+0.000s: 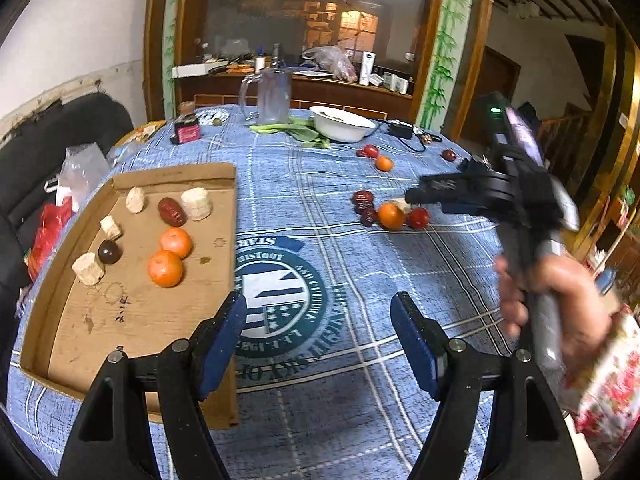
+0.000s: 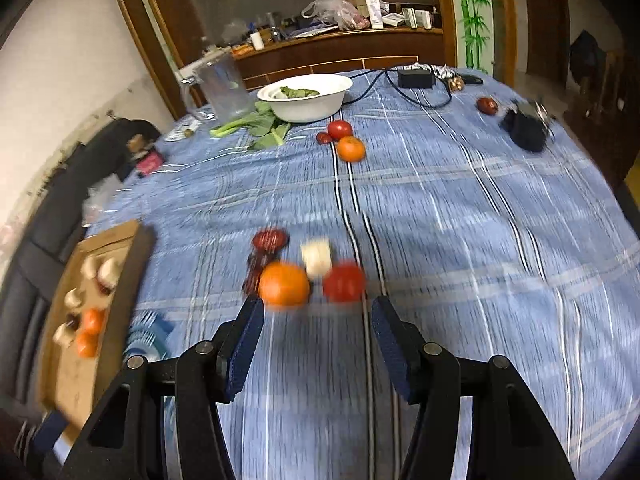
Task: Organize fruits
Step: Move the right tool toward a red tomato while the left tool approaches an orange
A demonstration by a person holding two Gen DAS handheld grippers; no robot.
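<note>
Right wrist view: my right gripper (image 2: 318,330), jaws wide, nears the orange (image 2: 284,283). Blur probably hides exact alignment, so I centre first; left gripper (image 1: 318,334) waits, jaws wide.

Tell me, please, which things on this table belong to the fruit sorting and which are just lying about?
Job:
cardboard tray holding sorted fruit
nearest orange
red tomato
pale chunk
red dates
far orange
right gripper, open

Lying about:
white bowl
leafy greens
clear jug
black adapter
</note>
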